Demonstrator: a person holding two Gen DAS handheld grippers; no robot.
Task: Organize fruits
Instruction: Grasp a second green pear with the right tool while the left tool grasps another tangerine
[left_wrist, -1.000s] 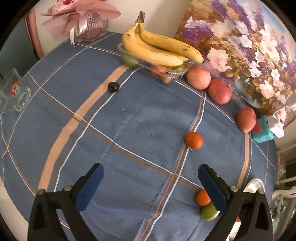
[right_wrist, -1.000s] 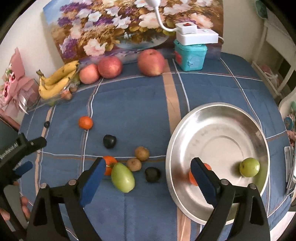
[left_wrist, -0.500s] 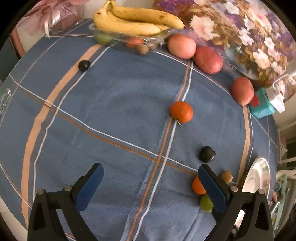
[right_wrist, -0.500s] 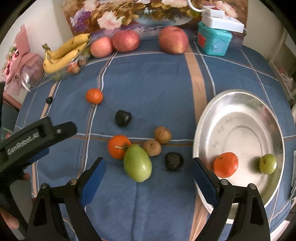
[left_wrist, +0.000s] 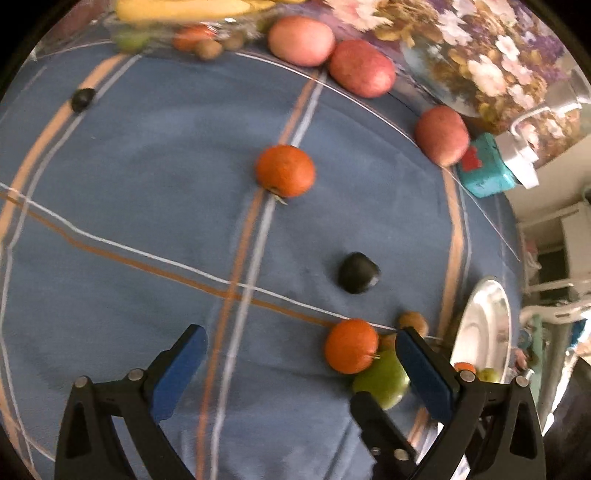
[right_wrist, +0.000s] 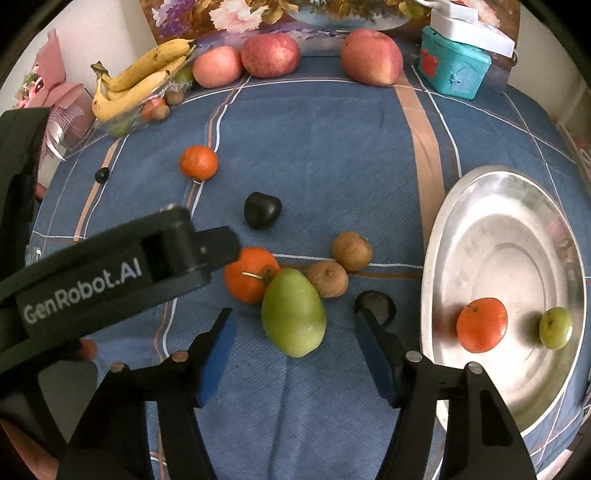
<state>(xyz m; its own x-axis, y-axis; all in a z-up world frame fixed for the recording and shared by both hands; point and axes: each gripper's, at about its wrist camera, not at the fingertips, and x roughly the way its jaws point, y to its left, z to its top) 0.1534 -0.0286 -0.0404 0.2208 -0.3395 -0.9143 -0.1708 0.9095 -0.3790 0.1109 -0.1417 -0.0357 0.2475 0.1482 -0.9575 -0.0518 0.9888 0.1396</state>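
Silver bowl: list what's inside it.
The silver bowl holds one orange fruit and one small green fruit. Its near rim is hidden behind the right gripper.

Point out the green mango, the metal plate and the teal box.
green mango (right_wrist: 293, 314), right wrist view, middle of its skin
metal plate (right_wrist: 517, 254), right wrist view, bare inner floor
teal box (right_wrist: 456, 72), right wrist view, front face

Two close wrist views downward, sharing the green fruit (left_wrist: 382, 378) (right_wrist: 293, 312).
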